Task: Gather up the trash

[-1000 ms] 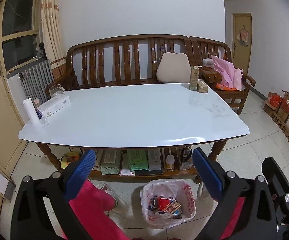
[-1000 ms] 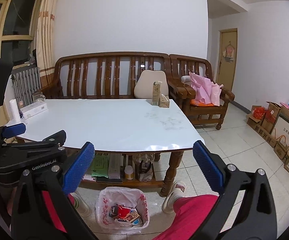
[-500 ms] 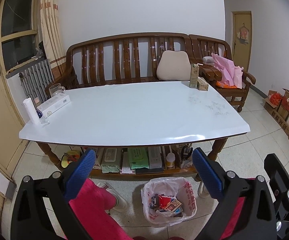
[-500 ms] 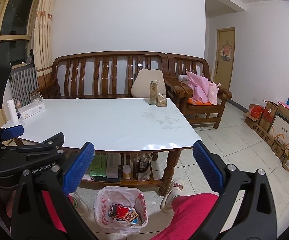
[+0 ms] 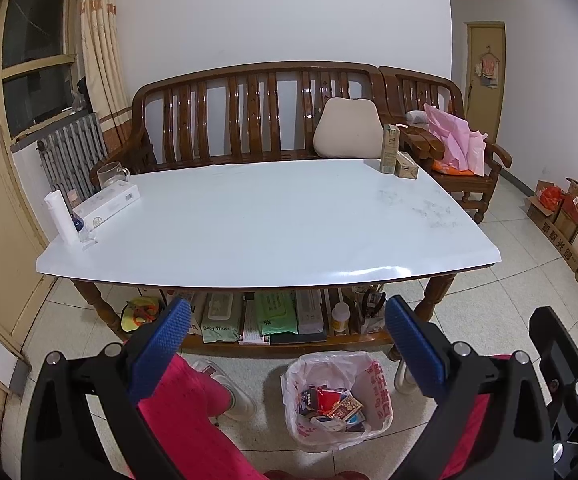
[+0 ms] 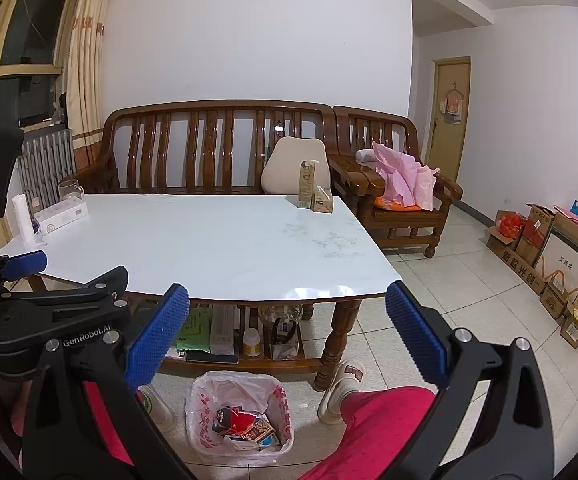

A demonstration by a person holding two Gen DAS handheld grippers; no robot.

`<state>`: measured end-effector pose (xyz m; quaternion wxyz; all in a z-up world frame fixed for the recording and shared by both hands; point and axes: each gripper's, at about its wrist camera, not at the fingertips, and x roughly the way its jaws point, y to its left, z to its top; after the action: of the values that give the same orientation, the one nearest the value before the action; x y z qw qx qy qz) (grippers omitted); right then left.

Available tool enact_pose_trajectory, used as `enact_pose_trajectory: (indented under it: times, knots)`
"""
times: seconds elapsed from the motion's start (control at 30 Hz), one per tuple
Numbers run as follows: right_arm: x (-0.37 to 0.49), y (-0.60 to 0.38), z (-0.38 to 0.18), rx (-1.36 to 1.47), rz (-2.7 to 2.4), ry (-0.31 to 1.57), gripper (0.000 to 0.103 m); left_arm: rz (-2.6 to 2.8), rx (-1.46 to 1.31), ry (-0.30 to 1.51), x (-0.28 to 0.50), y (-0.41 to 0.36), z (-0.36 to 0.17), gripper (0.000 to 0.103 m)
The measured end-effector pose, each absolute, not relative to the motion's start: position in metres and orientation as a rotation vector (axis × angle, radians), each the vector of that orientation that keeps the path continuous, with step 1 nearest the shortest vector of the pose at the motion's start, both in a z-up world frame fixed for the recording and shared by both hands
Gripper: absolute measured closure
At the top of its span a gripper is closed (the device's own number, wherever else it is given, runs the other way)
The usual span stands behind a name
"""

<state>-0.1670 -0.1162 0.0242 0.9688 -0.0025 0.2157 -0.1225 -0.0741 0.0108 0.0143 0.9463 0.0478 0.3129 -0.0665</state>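
Both views backed off slightly; left gripper point(image 5: 287, 330) and right gripper point(image 6: 287, 316) gape empty; far tall beige carton point(image 6: 306, 185), possibly trash, remains on white glossy surface point(image 6: 209, 240).

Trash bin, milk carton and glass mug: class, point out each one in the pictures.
trash bin point(image 5: 373, 374): left wrist view, on the bag's right side wall.
milk carton point(image 6: 306, 184): right wrist view, on its front face.
glass mug point(image 5: 110, 173): left wrist view, on its clear body.
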Motion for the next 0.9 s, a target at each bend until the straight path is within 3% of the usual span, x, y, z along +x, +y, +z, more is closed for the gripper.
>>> enact_pose_trajectory:
  times: [0.9]
  knots:
    - [-0.1625, -0.1194, 0.0225, -0.013, -0.244, 0.441, 0.007, -0.131, 0.093, 0.644, -0.0727, 0.0108, 0.0132, 0.008]
